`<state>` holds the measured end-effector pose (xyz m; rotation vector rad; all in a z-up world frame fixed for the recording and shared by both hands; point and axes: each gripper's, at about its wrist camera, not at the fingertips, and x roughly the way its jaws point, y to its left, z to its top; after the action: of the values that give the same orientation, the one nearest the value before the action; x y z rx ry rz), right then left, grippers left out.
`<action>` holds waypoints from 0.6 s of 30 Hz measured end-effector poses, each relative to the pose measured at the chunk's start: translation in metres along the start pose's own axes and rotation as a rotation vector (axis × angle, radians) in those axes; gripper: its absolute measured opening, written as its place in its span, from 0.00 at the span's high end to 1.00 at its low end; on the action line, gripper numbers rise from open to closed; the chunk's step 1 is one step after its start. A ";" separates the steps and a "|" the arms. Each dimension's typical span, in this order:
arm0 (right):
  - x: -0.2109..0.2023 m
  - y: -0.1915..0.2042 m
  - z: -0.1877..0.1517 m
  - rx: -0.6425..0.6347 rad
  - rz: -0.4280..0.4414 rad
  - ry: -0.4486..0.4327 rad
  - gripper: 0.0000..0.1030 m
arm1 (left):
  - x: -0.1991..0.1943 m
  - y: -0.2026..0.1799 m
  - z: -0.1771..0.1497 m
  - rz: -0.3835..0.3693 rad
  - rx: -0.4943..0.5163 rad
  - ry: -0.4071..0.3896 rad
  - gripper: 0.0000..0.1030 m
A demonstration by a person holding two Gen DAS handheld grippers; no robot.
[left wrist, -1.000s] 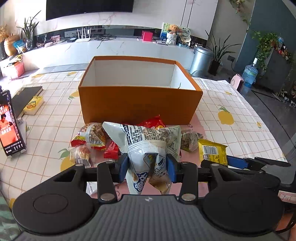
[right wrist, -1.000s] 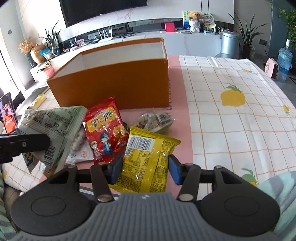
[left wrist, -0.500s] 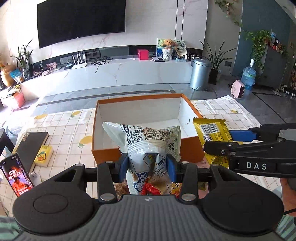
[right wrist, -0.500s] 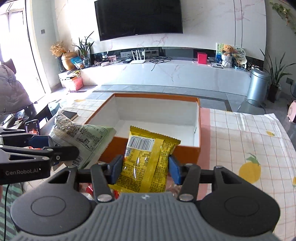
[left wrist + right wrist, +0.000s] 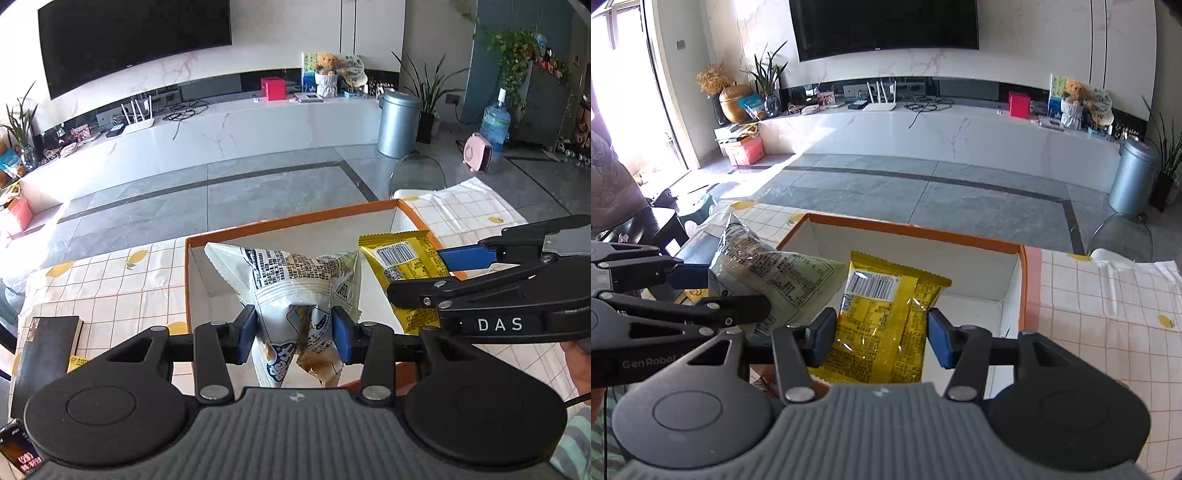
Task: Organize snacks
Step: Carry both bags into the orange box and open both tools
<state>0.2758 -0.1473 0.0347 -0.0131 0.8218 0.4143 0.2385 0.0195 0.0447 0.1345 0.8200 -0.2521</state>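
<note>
My left gripper (image 5: 294, 332) is shut on a white printed snack bag (image 5: 295, 280) and holds it above the open orange box (image 5: 288, 223). My right gripper (image 5: 873, 338) is shut on a yellow snack packet (image 5: 882, 314) and holds it over the same box (image 5: 1021, 280), whose white inside shows bare. In the left wrist view the right gripper (image 5: 424, 271) comes in from the right with the yellow packet (image 5: 404, 266). In the right wrist view the left gripper (image 5: 738, 291) comes in from the left with the white bag (image 5: 775, 273).
The box stands on a table with a lemon-print checked cloth (image 5: 110, 280). A dark book (image 5: 44, 347) and a phone (image 5: 18, 454) lie at the left. A clear chair back (image 5: 1123, 236) stands beyond the table's far right edge.
Both grippers have risen from the snack pile in front of the box and moved forward over it, each carrying its packet. The view now looks down into the box.
</note>
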 end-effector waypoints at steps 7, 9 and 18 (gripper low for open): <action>0.078 -0.018 0.007 0.058 0.045 0.228 0.50 | 0.056 0.009 0.005 0.019 0.047 0.175 0.53; 0.093 -0.017 0.002 0.055 0.049 0.276 0.50 | 0.066 0.008 0.002 0.040 0.069 0.215 0.53; 0.140 -0.019 -0.014 0.077 0.080 0.455 0.50 | 0.083 0.000 -0.011 0.073 0.186 0.309 0.52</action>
<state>0.3579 -0.1179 -0.0776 -0.0024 1.2893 0.4623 0.2853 0.0076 -0.0235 0.3844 1.0952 -0.2422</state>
